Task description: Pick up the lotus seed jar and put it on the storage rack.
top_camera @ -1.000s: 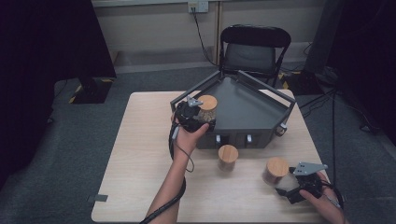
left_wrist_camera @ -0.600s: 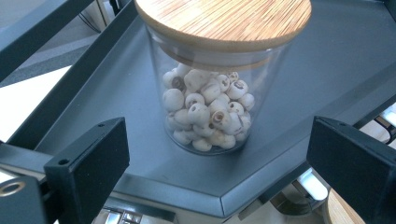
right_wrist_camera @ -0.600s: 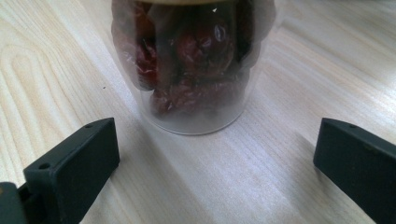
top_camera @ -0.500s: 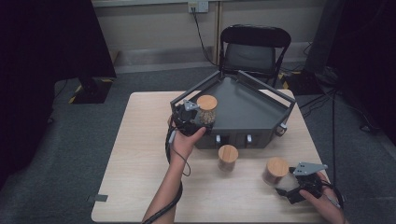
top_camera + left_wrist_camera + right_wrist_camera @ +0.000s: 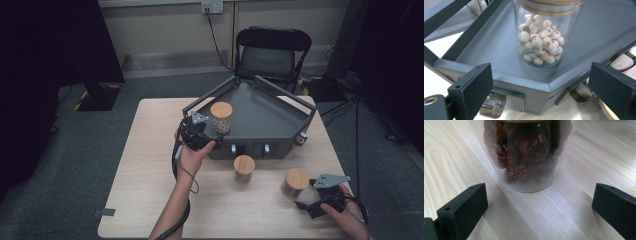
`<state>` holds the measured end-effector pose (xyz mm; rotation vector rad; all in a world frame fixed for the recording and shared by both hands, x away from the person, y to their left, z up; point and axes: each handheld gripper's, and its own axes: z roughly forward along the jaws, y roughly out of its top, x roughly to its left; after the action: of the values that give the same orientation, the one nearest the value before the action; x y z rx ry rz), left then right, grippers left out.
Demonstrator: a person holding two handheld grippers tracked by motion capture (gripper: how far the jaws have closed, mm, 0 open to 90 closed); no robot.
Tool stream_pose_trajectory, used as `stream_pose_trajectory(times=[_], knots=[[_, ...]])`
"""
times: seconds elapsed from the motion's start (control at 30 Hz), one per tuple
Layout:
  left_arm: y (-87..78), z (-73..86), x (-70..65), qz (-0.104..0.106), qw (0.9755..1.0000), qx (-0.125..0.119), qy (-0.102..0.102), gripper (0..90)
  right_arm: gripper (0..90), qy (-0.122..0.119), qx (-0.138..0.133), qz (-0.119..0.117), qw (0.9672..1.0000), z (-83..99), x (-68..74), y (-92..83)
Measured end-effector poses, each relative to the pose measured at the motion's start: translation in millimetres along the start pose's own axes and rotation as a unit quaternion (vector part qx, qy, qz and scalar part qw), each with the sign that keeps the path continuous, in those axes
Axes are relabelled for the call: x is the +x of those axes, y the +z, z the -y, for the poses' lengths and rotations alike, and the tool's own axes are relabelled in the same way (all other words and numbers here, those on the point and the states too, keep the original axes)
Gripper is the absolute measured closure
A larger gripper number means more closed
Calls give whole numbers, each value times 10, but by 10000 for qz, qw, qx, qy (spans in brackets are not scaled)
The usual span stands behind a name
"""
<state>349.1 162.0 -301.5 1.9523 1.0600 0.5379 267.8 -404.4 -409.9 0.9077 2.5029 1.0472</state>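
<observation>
A glass jar of pale round seeds [image 5: 221, 118] with a wooden lid stands on the dark grey tray [image 5: 272, 127], near its front left corner. My left gripper [image 5: 204, 131] sits just short of that corner, open. In the left gripper view the seed jar [image 5: 540, 41] stands beyond the tray rim [image 5: 506, 78], apart from both jaws of the left gripper [image 5: 541, 77]. A jar of dark red fruit [image 5: 295, 183] stands on the table at the right. My right gripper [image 5: 307, 198] is open just behind it. The red-fruit jar [image 5: 526, 155] is ahead of the right gripper [image 5: 539, 205], outside its jaws.
A third wooden-lidded jar [image 5: 244, 168] stands on the table in front of the tray. The tray has raised rails and latches on its front wall [image 5: 250, 149]. A black folding chair [image 5: 270, 52] is behind the table. Bare wood lies at the table's left [image 5: 145, 165].
My left gripper has drawn back from the seed jar toward the person, and the jar has stayed put on the tray. The right gripper has barely moved.
</observation>
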Motion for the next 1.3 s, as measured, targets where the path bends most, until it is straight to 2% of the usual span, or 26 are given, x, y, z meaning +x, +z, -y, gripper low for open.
stream_pose_trajectory(times=[0.8,1.3], knots=[[-74,150,9,46,10000,-70,-39,56,0,2,0,-1,10000,0,0,0],[-127,255,-17,49,10000,-32,40,56,0,2,0,-1,10000,0,0,0]])
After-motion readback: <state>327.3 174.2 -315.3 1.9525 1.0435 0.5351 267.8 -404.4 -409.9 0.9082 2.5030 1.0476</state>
